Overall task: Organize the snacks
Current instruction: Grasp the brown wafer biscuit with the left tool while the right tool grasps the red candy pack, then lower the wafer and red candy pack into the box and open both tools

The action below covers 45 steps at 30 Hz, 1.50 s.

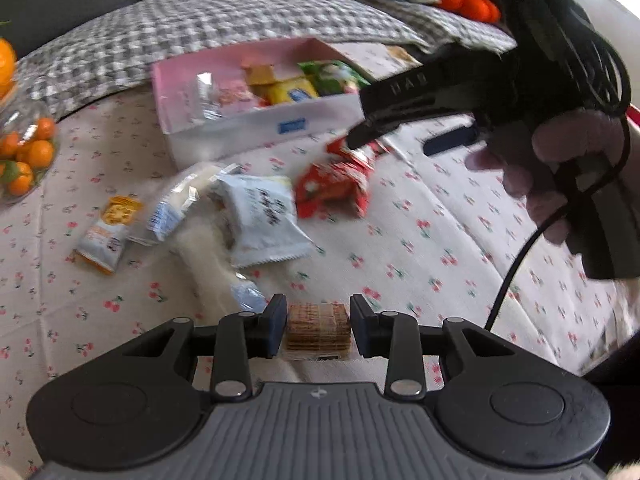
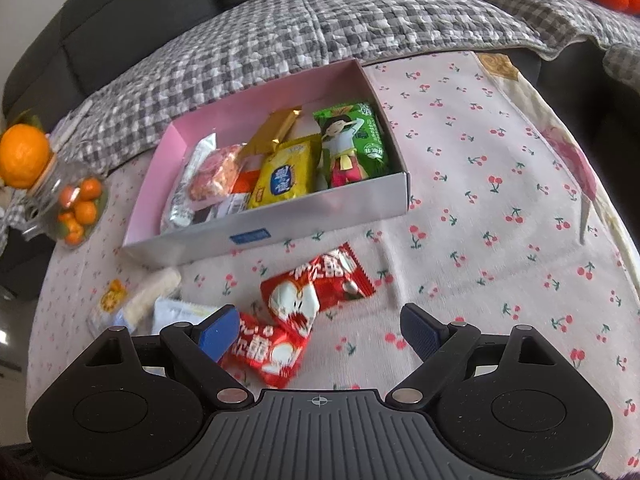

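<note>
The left gripper (image 1: 319, 330) is clamped on a wafer pack (image 1: 319, 331), low in the frame. It should be carried level to the pink box (image 1: 256, 128) above. The right gripper (image 2: 316, 334) is spread wide over the red packets (image 2: 304, 312).

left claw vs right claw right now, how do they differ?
Left claw is closed on a brown wafer pack; right claw stands wide open, holding nothing. Left claw is over bare cherry-print cloth; right claw hangs over the red snack packets near the pink box. Shared: both have black linkages and blue pads, tilted down at the table.
</note>
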### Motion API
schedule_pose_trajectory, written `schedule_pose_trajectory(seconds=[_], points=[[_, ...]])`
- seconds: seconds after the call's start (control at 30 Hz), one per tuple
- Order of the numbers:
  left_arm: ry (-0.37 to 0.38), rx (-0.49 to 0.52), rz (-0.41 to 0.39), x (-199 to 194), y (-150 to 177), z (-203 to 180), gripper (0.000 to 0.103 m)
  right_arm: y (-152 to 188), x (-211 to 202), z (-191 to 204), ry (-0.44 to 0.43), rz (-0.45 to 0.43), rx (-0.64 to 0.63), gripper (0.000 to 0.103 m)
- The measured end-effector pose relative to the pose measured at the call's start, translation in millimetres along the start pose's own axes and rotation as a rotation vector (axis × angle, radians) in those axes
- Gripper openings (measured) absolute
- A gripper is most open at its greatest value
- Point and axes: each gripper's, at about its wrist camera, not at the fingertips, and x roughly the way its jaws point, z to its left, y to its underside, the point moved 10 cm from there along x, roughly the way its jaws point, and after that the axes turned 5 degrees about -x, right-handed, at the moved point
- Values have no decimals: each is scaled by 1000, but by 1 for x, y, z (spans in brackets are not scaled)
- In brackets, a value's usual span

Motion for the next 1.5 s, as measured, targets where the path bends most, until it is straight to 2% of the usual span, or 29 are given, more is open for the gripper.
schedule_pose_trajectory(seconds=[0.13, 0.33, 0.37, 0.43, 0.47, 0.53, 0.57, 0.6, 1.03, 1.1, 1.5], points=[[-15, -62, -17, 1, -11, 9, 31, -5, 13, 0, 30, 10, 8, 89], [-7, -93, -36, 0, -21, 11, 31, -7, 29, 4, 85, 29, -22, 87], [-8, -97, -35, 1, -21, 11, 31, -6, 31, 5, 97, 31, -34, 83], [-7, -104, -34, 1, -22, 11, 31, -5, 35, 7, 120, 42, -61, 72], [-7, -106, -35, 2, -22, 11, 31, -3, 37, 8, 130, 53, -71, 59], [-8, -110, -37, 1, -23, 12, 31, -1, 38, 9, 170, 55, -103, 47], [-10, -110, -38, 1, -23, 12, 31, -1, 38, 9, 183, 56, -122, 34], [-11, -111, -39, 1, -23, 13, 31, -1, 36, 10, 186, 54, -129, 30], [-18, -144, -65, -6, -27, 20, 31, -3, 15, -6, 146, 35, -45, 28], [-19, -149, -69, -7, -28, 21, 31, -3, 12, -7, 136, 32, -35, 16], [-20, -198, -100, -10, -38, 31, 31, -8, -4, -13, 75, 2, 25, 15]])
